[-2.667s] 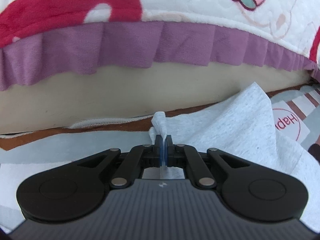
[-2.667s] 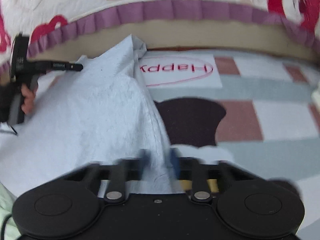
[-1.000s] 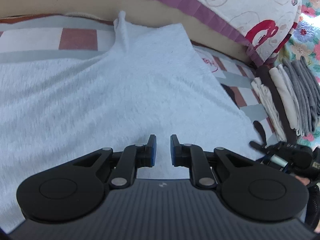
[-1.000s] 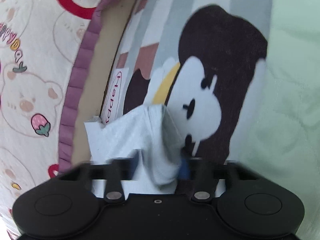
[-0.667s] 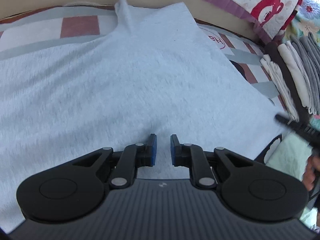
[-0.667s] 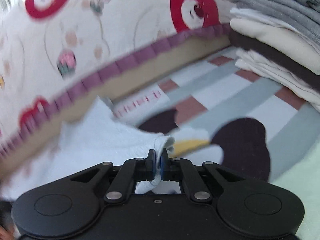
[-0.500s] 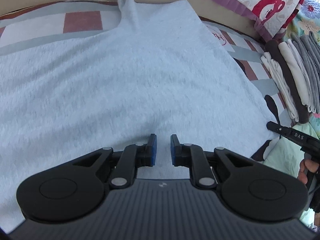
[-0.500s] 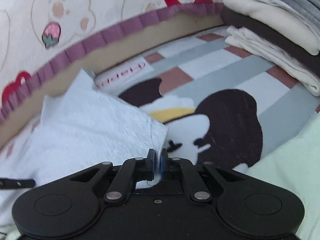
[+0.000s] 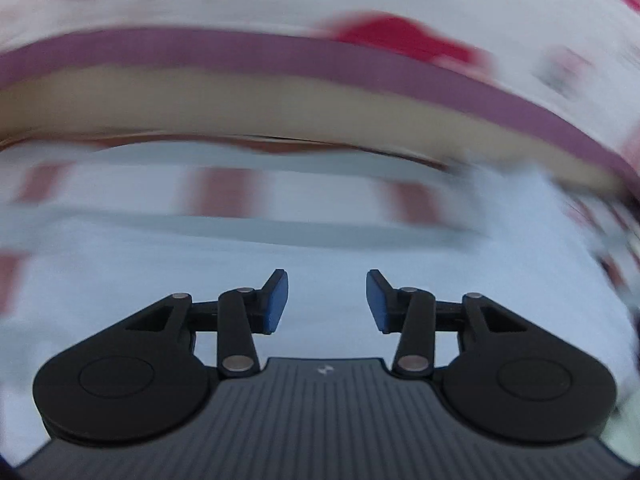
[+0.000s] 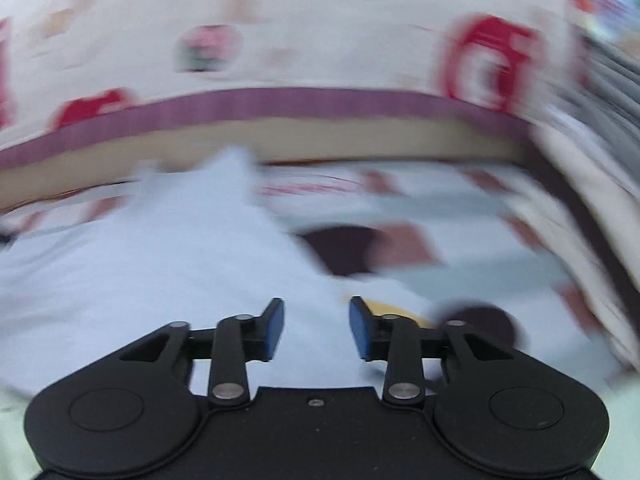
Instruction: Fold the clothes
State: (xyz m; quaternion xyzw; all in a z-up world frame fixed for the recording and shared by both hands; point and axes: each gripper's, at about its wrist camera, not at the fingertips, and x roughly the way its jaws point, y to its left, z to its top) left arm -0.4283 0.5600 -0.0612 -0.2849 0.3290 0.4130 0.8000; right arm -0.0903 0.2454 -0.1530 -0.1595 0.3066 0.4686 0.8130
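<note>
Right now both views are smeared with blur, so I tell only the plain things. My left gripper (image 9: 327,300) has its jaws opening, blue pads well apart with nothing between them, hanging over the pale blue-white garment (image 9: 500,280). My right gripper (image 10: 316,330) is opening too, released, and the cloth shows beneath the gap without either pad pressing on it. From the right wrist, the garment (image 10: 160,264) lies spread on the striped mat (image 10: 460,276), one corner reaching toward the mat's far edge, near the purple frill (image 10: 280,106) of the printed quilt (image 10: 320,40). Folded clothes (image 10: 600,128) sit at the mat's right edge.
</note>
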